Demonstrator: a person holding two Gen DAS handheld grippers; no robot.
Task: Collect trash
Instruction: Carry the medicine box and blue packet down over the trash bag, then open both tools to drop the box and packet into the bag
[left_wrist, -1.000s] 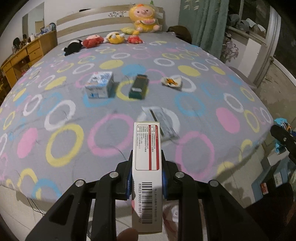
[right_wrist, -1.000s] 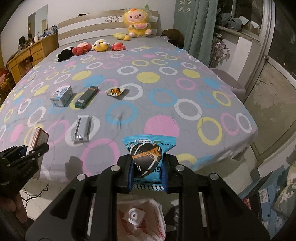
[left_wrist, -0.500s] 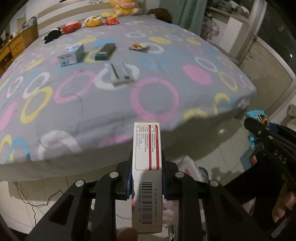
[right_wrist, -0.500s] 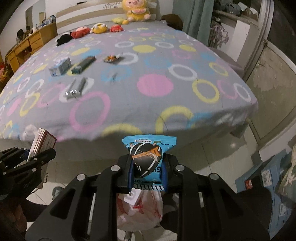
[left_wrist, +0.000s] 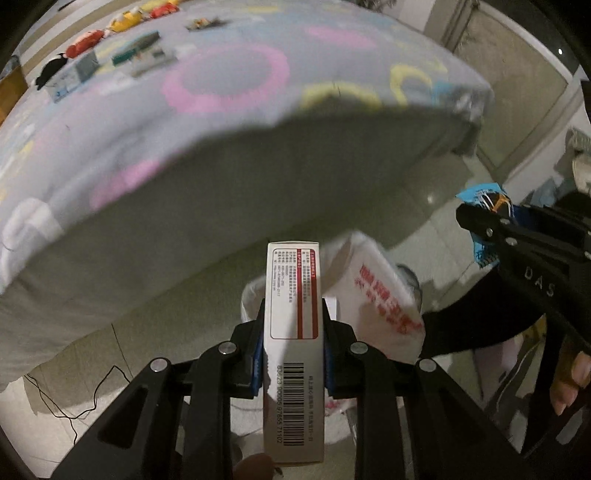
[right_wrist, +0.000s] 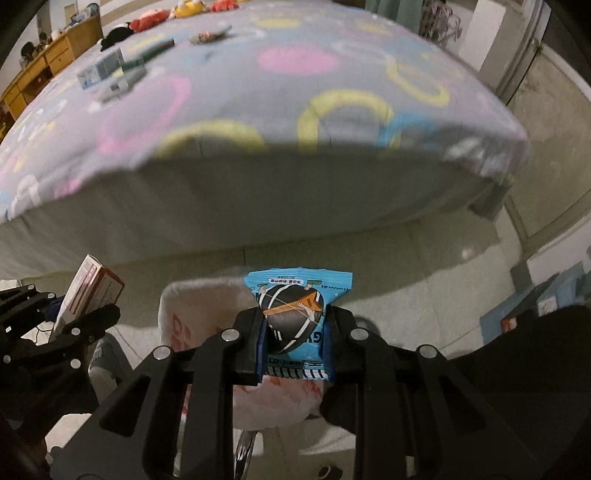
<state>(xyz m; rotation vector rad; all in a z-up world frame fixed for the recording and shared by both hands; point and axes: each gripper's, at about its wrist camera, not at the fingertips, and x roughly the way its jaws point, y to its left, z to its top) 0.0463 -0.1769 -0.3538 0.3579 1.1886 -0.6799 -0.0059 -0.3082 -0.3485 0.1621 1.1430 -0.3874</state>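
Below the bed (left_wrist: 221, 74), both grippers hang over the white bag (left_wrist: 376, 295). Left gripper (left_wrist: 294, 354) squeezes a box (left_wrist: 294, 332); right gripper (right_wrist: 294, 343) squeezes a blue snack packet (right_wrist: 295, 314).

A white carton (left_wrist: 293, 332) with red stripe and barcode and a blue snack packet (right_wrist: 293, 325) sit upright, each clamped between pads – both above the open white red-printed bag (left_wrist: 373, 295) on the floor.
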